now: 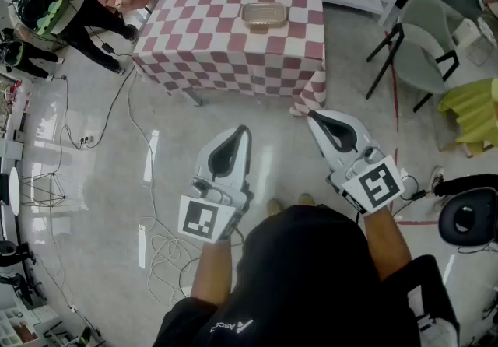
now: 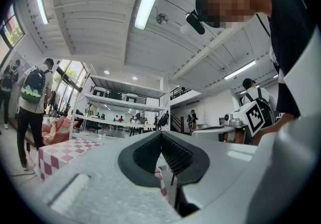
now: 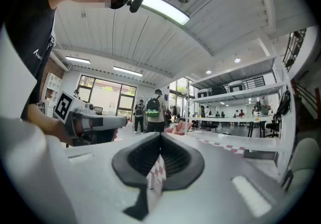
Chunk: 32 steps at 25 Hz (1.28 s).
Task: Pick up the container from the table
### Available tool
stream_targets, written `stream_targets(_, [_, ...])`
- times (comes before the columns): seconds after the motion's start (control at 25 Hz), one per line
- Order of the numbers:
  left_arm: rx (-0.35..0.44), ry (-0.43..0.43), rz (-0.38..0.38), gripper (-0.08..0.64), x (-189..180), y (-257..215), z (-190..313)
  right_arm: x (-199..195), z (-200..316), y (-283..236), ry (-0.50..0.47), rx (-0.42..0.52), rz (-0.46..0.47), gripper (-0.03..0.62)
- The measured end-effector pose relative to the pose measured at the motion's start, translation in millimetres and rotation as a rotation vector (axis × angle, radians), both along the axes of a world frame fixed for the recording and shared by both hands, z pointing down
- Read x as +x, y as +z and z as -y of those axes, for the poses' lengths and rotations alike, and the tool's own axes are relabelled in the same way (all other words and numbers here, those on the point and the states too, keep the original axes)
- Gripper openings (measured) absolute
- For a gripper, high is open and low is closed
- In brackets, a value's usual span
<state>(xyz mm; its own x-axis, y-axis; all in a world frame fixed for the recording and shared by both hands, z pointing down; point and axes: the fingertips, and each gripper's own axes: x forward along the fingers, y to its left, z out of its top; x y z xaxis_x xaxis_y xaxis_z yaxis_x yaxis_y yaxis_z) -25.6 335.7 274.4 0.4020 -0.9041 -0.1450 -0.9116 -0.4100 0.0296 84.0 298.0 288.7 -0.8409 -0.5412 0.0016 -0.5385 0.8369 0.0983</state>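
Observation:
A tan lidded container (image 1: 264, 15) lies near the far middle of a table (image 1: 202, 34) draped in a red-and-white checked cloth. Both grippers hang over the floor well short of that table. My left gripper (image 1: 245, 131) is shut with nothing in it, its tips aimed at the table's near edge. My right gripper (image 1: 313, 116) is also shut and empty, close to the cloth's hanging front corner. In the left gripper view the jaws (image 2: 161, 134) meet, with the cloth (image 2: 60, 155) low on the left. In the right gripper view the shut jaws (image 3: 160, 136) show checked cloth behind them.
Cables (image 1: 85, 138) trail over the glossy floor on the left. People stand at the upper left (image 1: 54, 15). A grey chair (image 1: 420, 42) with black legs stands right of the table, and a black stool (image 1: 467, 217) sits at the far right.

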Motion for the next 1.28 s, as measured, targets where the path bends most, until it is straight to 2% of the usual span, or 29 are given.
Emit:
stream_targets(0.4, [0.004,0.009,-0.002,0.009,-40.5,6.6,1.8,-34.6,5.2,4.5,0.016,-0.024,0.018,0.003])
stream_targets(0.76, [0.006,0.014,-0.013,0.009,-76.9,14.2,30.3,-56.7,35.7,10.4,0.057,-0.029,0.014,0.003])
stream_targets(1.04, [-0.017,-0.002,0.004,0.009,-96.1,32.2,92.8,-67.3,91.5,28.5,0.067,-0.010,-0.020,0.003])
stream_targets(1.28, [-0.058,-0.018,0.046,0.009,-101.5,46.0,190.2,-74.5,185.8,37.9,0.070,0.040,-0.061,0.003])
